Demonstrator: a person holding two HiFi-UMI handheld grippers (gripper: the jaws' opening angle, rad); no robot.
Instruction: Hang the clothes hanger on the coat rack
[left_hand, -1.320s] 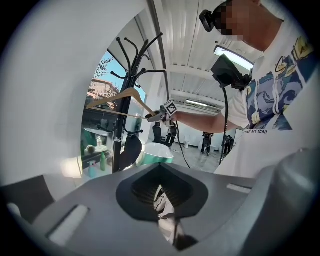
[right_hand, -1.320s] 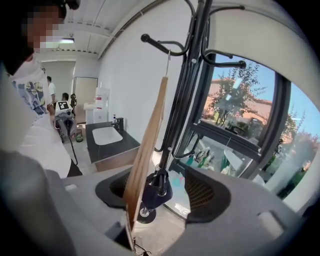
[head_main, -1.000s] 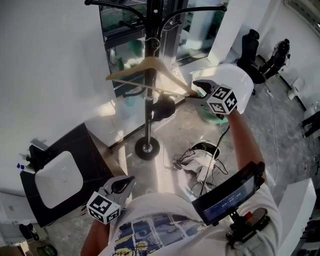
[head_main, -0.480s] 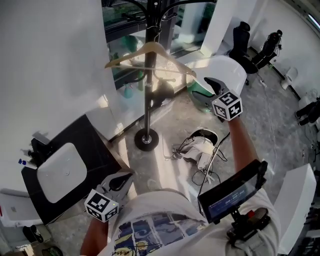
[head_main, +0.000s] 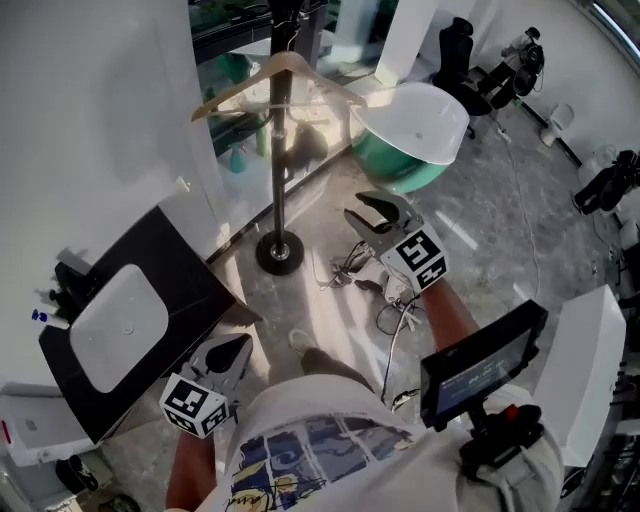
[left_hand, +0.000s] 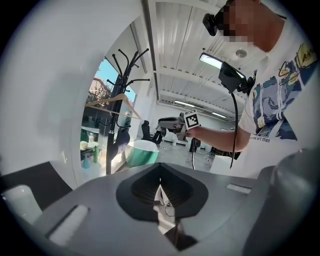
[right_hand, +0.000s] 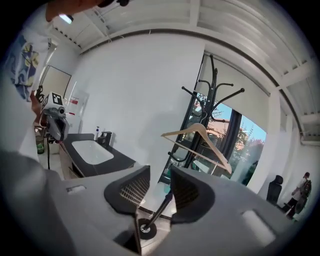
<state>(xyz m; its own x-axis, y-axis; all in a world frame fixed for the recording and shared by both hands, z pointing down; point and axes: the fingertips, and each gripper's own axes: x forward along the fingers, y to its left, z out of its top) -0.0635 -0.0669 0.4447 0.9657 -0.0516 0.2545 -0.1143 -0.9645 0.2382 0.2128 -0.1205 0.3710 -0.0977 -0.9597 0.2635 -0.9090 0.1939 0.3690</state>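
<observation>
The wooden clothes hanger (head_main: 288, 62) hangs by its hook on the black coat rack (head_main: 277, 170), free of both grippers. The right gripper view shows the hanger (right_hand: 200, 136) on the rack (right_hand: 211, 90) well ahead. My right gripper (head_main: 362, 214) is held over the floor, well back from the rack. Its jaws (right_hand: 160, 187) are closing with a gap still between the pads and nothing in it. My left gripper (head_main: 226, 355) stays low by the person's body, shut and empty (left_hand: 160, 192). The left gripper view shows the hanger (left_hand: 113, 102) far off.
A black counter (head_main: 185, 262) with a white basin stands at the left. A teal and white tub (head_main: 412, 125) sits behind the rack's right side. Cables and cloth (head_main: 372, 288) lie on the floor under my right gripper. A tablet (head_main: 482, 362) hangs on the person's chest.
My right gripper has drawn back from the hanger's end toward the person and its jaws have narrowed. The hanger stays on the rack. The left gripper has shifted slightly.
</observation>
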